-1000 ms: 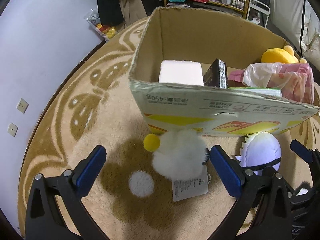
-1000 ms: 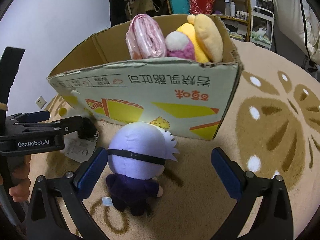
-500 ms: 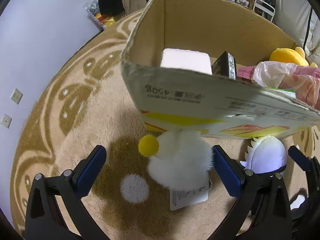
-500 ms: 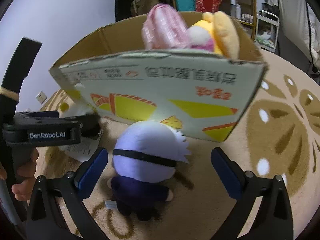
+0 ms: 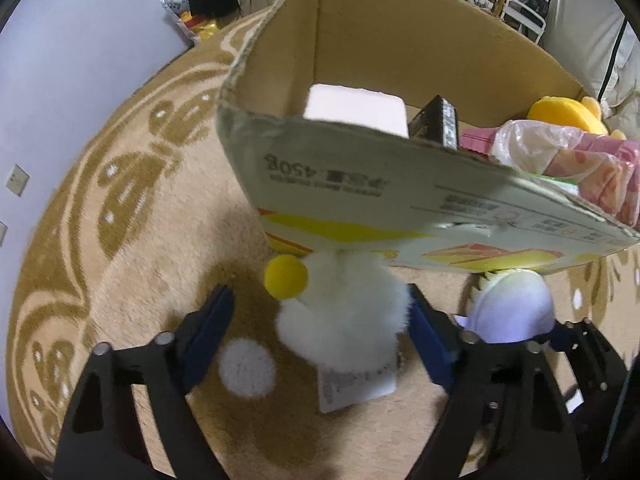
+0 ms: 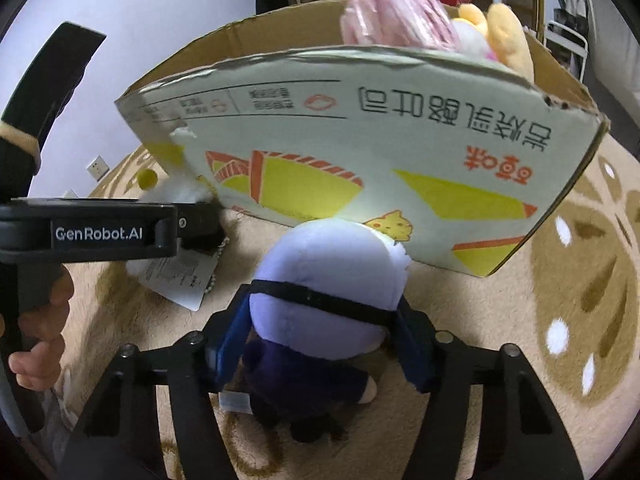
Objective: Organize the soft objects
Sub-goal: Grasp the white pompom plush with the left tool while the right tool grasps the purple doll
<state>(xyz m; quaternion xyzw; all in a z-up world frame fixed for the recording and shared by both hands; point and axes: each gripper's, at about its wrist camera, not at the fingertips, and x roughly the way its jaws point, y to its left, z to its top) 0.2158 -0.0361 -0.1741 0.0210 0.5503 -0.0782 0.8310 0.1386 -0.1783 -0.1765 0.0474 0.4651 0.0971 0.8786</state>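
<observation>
Left gripper (image 5: 320,324): its blue pads sit on either side of the white fluffy toy (image 5: 344,312); the right pad touches the fur, the left pad stands a little off it, so a firm grip cannot be told.
Right gripper (image 6: 326,336): both blue pads press against the sides of the doll's pale lilac head; the fingers are closed on the doll (image 6: 324,304).
White fluffy toy: lies on the rug just in front of the box's near wall, a yellow pompom (image 5: 286,277) at its upper left and a paper tag (image 5: 356,388) under its lower edge.
Doll: black band round the head, dark purple body toward the camera, head close under the box's printed wall.
Cardboard box (image 6: 360,132): open-topped, holding a white block (image 5: 356,110), a dark carton (image 5: 436,122), a pink bagged bundle (image 6: 392,16) and a yellow plush (image 5: 560,114).
Rug (image 5: 132,208): tan with brown leaf pattern and white dots, under everything.
</observation>
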